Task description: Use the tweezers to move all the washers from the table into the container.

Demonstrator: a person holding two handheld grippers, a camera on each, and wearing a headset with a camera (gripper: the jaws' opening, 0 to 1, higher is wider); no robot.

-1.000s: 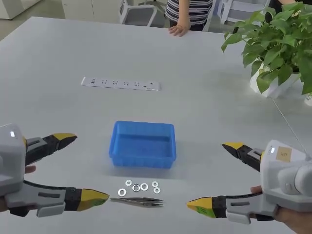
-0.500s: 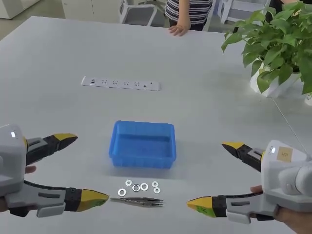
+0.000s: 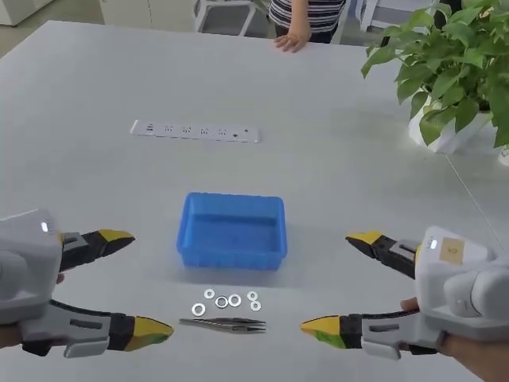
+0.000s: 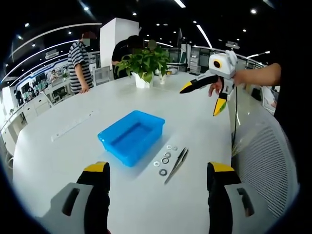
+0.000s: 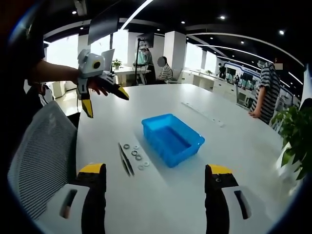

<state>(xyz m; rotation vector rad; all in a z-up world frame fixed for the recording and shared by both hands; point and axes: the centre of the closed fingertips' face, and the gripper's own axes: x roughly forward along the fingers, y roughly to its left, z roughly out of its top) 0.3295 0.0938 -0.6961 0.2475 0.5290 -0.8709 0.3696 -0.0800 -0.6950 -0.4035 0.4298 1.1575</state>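
Hovering low over the near edge of the grey table [image 3: 334, 159], both grippers. Left gripper [image 3: 151, 282]: jaws spread wide, gripping nothing. Right gripper [image 3: 326, 281]: likewise spread and holding nothing. Between the two, flat on the table, lie the tweezers [image 3: 223, 323], touched by neither (whether the tips meet is too fine to tell). Just beyond them is a loose cluster of washers [image 3: 227, 301], six by count. The blue container [image 3: 231, 256] sits just past the washers. Further off: white power strip [image 3: 195, 132], potted plant [image 3: 445, 72] at far right, a person [image 3: 301, 16] at the far edge.
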